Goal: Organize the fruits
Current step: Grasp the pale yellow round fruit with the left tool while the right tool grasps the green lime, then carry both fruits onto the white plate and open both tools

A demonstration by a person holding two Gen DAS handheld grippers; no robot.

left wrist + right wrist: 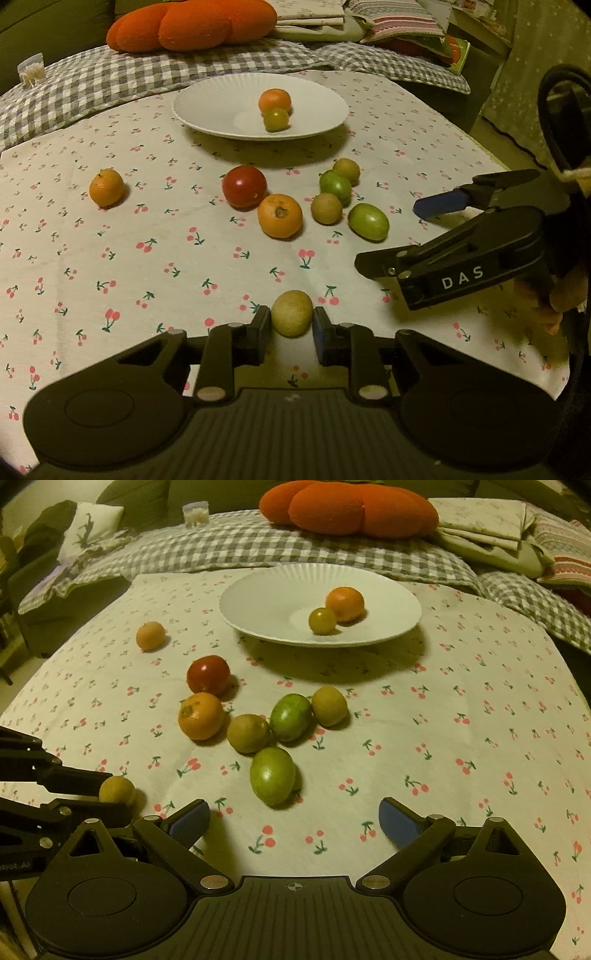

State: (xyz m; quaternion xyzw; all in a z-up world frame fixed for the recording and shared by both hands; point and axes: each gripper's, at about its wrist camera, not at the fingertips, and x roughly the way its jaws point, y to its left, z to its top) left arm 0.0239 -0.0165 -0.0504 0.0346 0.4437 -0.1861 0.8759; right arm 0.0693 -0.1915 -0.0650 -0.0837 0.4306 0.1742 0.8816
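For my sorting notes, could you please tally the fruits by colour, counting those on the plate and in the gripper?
Orange: 3
Red: 1
Bright green: 2
Yellowish-brown: 4
Total: 10
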